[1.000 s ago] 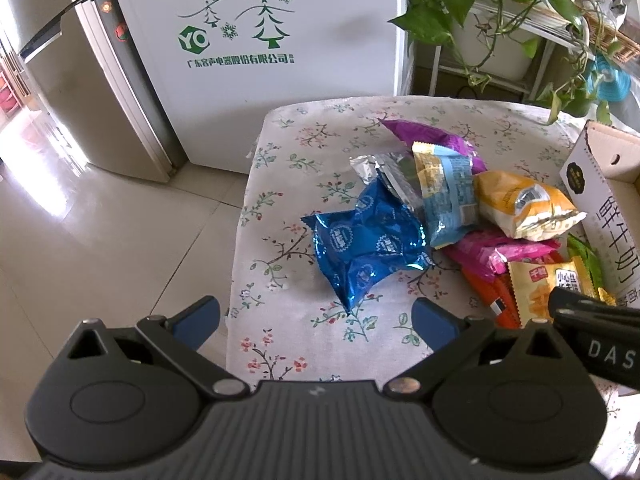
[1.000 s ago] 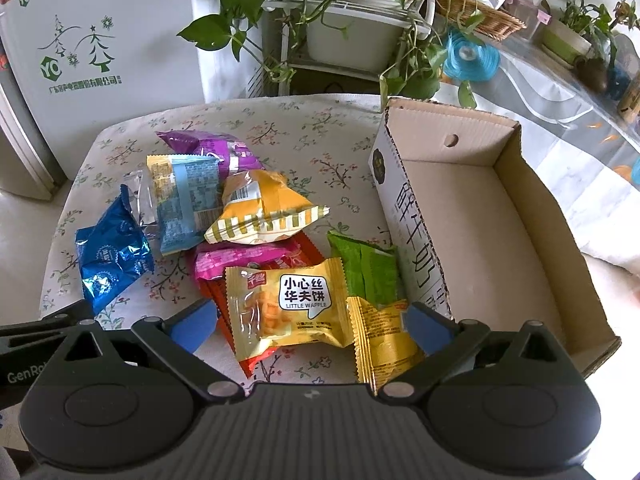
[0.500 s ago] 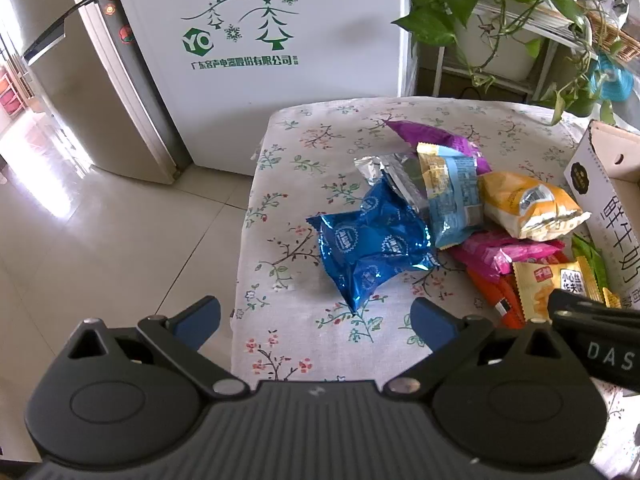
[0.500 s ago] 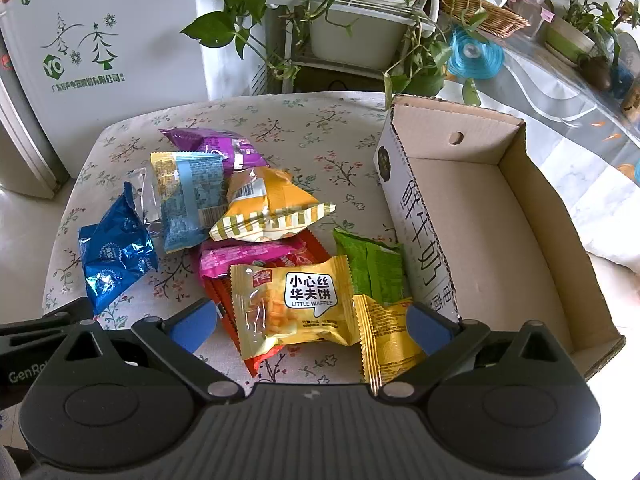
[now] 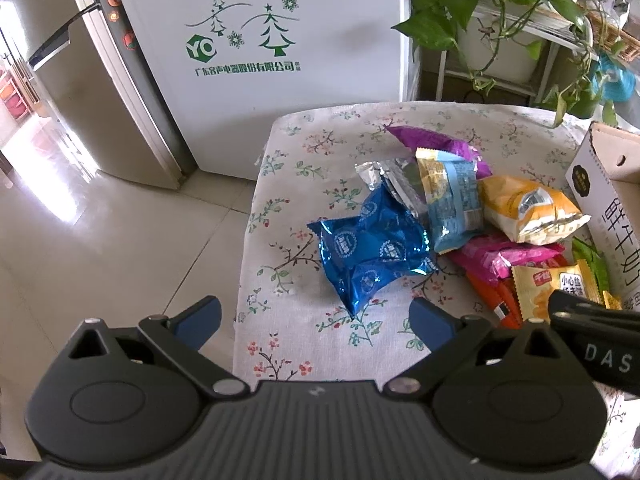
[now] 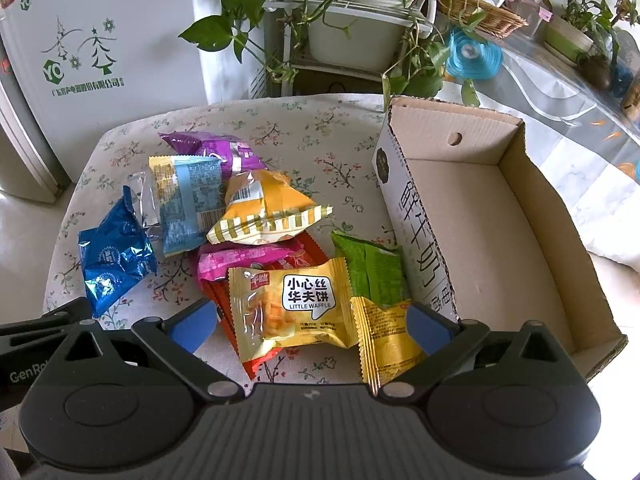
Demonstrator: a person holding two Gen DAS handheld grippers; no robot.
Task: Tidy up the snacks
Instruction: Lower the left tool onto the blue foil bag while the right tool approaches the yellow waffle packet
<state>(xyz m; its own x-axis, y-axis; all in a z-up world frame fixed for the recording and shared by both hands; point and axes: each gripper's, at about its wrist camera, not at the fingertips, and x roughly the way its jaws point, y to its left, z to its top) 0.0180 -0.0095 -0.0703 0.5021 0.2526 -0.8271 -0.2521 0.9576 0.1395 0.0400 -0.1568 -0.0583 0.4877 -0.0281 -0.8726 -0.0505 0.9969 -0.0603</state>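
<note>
Cardboard box [image 6: 520, 216] at desk's [image 6: 320, 128] right edge, nothing inside.
Nine snack packets [image 6: 256, 216] heaped beside it; left gripper [image 5: 314, 316], right gripper [image 6: 312, 320]: jaws wide, holding nothing.

We see a small table covered by a floral tablecloth [image 6: 320, 128]. On it lies a loose heap of snack packets: a blue foil packet [image 6: 114, 254] at the left edge of the heap, a light-blue packet [image 6: 188, 200] overlapping a purple one [image 6: 216, 148], a yellow striped bag [image 6: 268, 212] resting on a pink packet [image 6: 248, 260], a Little Waffle packet [image 6: 294, 308] over a red-orange packet [image 6: 224, 300], then a green packet [image 6: 374, 272] and a yellow packet [image 6: 386, 344]. Just beside these stands an open cardboard box [image 6: 520, 208], its printed wall touching the green packet.
</note>
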